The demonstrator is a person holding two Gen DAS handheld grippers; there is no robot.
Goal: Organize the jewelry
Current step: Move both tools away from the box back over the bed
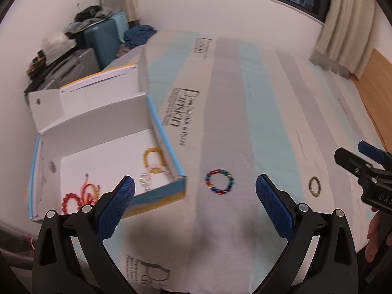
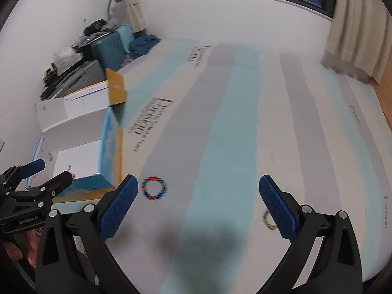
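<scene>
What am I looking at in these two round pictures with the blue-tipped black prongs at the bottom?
Each picture comes from a fisheye camera on a hand-held gripper, looking along its two fingers. One view shows the left gripper, the other the right gripper; a person holds both. Both are open and hold nothing. They hover over a striped cloth. On it lie a multicolour bead bracelet and a small dark bracelet, near the right gripper. To the left stands an open white box that holds a yellow bracelet and red pieces.
</scene>
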